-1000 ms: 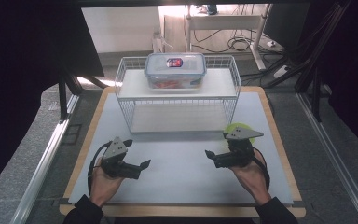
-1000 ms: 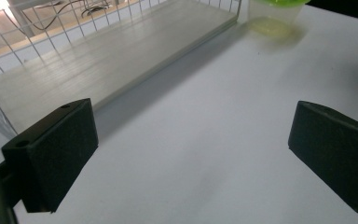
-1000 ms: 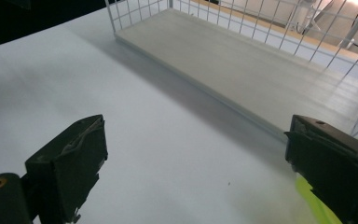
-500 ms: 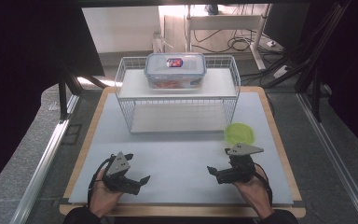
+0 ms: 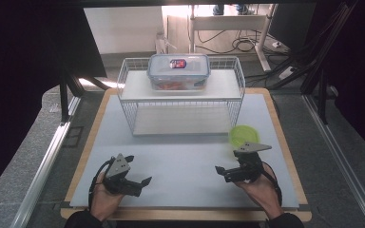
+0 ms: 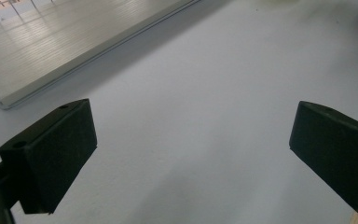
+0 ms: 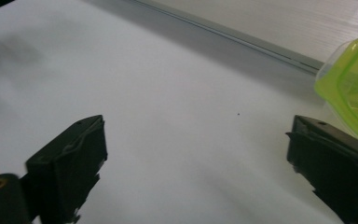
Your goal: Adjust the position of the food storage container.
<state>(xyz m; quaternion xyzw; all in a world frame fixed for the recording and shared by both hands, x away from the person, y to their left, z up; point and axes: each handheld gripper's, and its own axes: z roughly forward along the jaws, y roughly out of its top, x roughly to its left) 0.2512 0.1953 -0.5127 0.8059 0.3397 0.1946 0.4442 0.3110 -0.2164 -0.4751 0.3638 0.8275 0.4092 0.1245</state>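
The green lid (image 5: 243, 135) lies on the worktop (image 5: 185, 161) just ahead of the right tongs (image 5: 228, 173), near the wire rack (image 5: 180, 102). Both the right and the left tongs (image 5: 140, 185) are spread wide, holding nothing. Judging by that, no grasp has begun; everything remains.

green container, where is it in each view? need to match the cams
High view: green container sits on the table's right side, just past the right tool, by the wire rack's front right corner.
Right gripper view: at the right edge, above the right-hand jaw, partly cut off.
Left gripper view: I cannot make it out there.
Shared landmark: the rack's pale bottom shelf, also behind the container in the right gripper view.
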